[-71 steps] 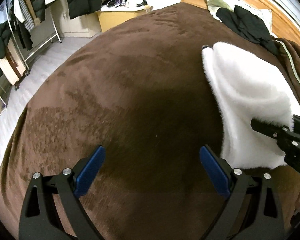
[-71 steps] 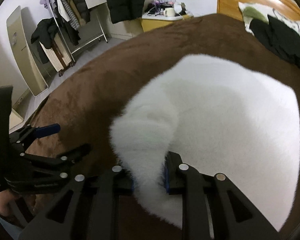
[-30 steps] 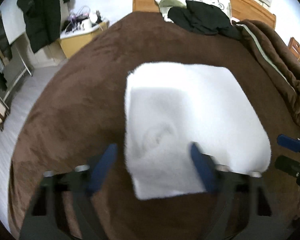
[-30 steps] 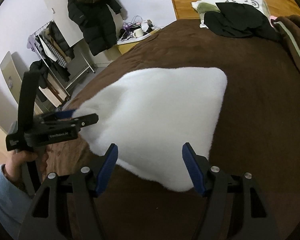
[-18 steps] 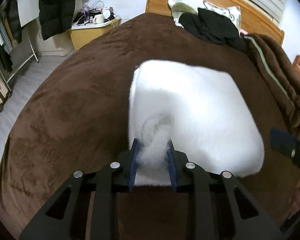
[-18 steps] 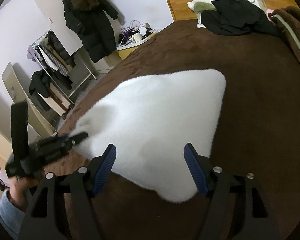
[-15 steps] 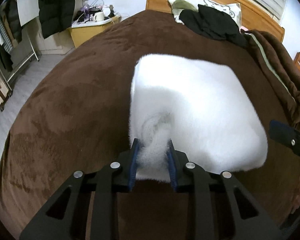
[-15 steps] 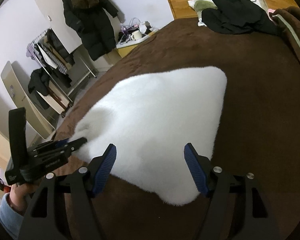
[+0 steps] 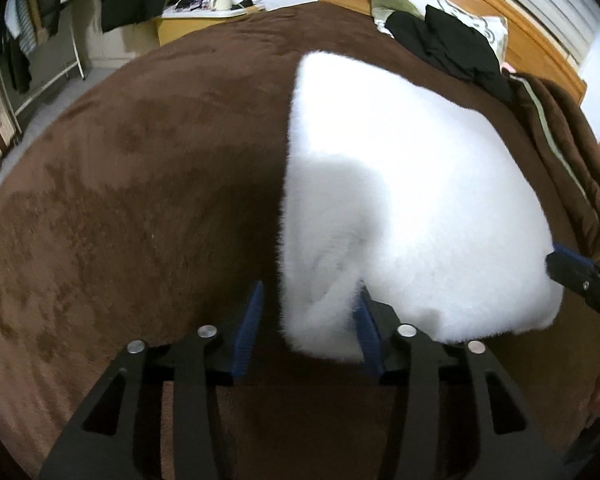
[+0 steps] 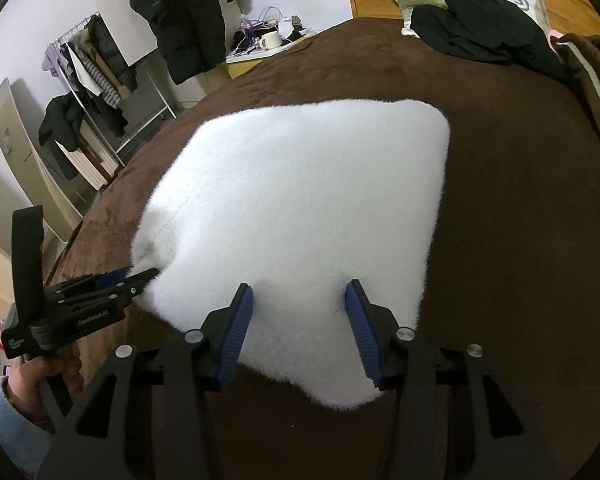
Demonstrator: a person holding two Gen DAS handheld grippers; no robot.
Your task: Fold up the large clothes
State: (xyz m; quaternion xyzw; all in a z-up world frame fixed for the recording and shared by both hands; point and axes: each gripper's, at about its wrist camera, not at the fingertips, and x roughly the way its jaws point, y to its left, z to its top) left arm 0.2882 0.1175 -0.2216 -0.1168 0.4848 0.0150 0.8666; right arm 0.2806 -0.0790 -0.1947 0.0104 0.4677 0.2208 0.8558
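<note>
Fleece garment, white and thick, is lying folded on the brown bedspread, and both grippers are working along its near edge, so a further fold seems to be getting set up; the next move is calling for firm bites on both near corners before any lift. Left gripper is opening, jaws partly apart around the near left corner, right pad touching pile. Right gripper is closing, half-open over the near edge, not yet pinching.
</note>
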